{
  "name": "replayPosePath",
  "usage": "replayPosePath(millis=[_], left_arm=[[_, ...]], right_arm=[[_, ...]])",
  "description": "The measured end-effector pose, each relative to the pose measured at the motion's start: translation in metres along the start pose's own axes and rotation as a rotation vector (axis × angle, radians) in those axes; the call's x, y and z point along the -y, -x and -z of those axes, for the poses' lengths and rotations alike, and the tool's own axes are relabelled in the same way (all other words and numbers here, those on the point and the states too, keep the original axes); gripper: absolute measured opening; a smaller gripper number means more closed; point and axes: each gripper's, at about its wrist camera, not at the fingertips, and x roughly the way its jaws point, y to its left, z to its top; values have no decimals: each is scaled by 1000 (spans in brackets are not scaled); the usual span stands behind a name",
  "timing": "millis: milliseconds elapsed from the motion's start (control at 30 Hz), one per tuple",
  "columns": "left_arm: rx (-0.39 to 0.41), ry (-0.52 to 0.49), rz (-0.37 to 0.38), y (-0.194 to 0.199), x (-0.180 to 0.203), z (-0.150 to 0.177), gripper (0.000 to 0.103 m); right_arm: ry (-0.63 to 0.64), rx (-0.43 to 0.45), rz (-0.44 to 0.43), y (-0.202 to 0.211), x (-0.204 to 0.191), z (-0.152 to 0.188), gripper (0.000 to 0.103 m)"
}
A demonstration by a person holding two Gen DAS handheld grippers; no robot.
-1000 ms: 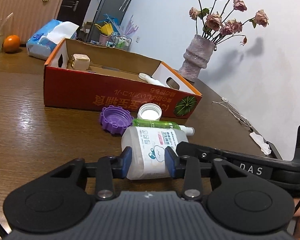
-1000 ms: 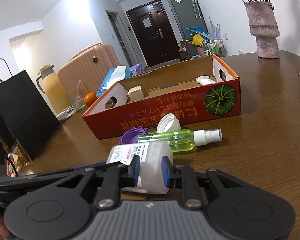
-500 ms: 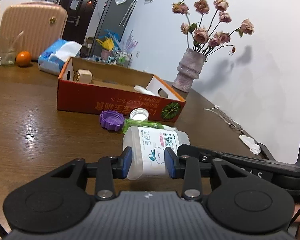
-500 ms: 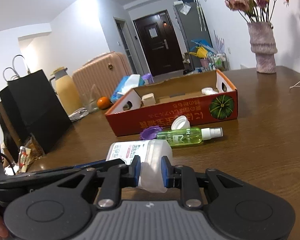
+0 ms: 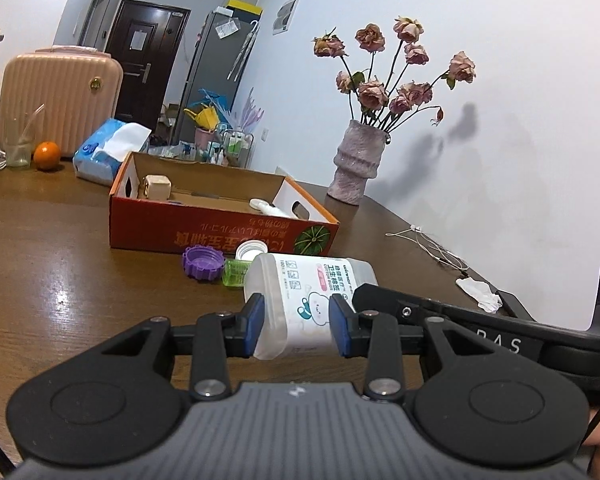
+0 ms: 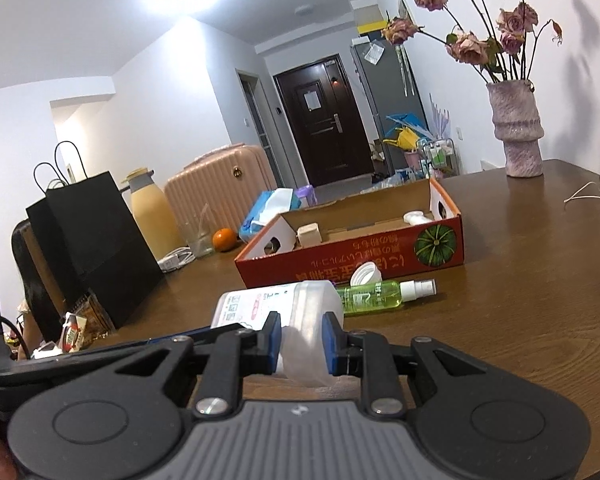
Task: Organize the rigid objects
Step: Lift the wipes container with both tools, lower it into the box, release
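Jar point(image 5: 312, 296) sideways, axis across grippers.

Each view is taken from low over the table point(image 5: 60, 280), close behind its own tool, along the fingers. The left view is aimed toward the white wall and vase point(image 5: 354, 168); the right view is turned toward the door point(image 6: 324, 124). The red box point(image 5: 220, 232) point(image 6: 352, 256), the vase point(image 6: 518, 132) and the held white bottle point(image 5: 300, 300) point(image 6: 300, 312) are shared by both.
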Motion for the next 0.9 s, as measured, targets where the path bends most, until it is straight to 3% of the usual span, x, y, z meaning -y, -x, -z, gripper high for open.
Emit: replayPosePath(millis=[400, 700, 900], left_arm=[[17, -22, -9, -41, -9, -42, 36], [31, -60, -23, -115, -30, -107, 34], [12, -86, -36, -179, -50, -155, 34]], right_arm=[[17, 17, -6, -34, 13, -34, 22], [52, 40, -4, -106, 33, -96, 22], [2, 35, -19, -170, 62, -140, 22]])
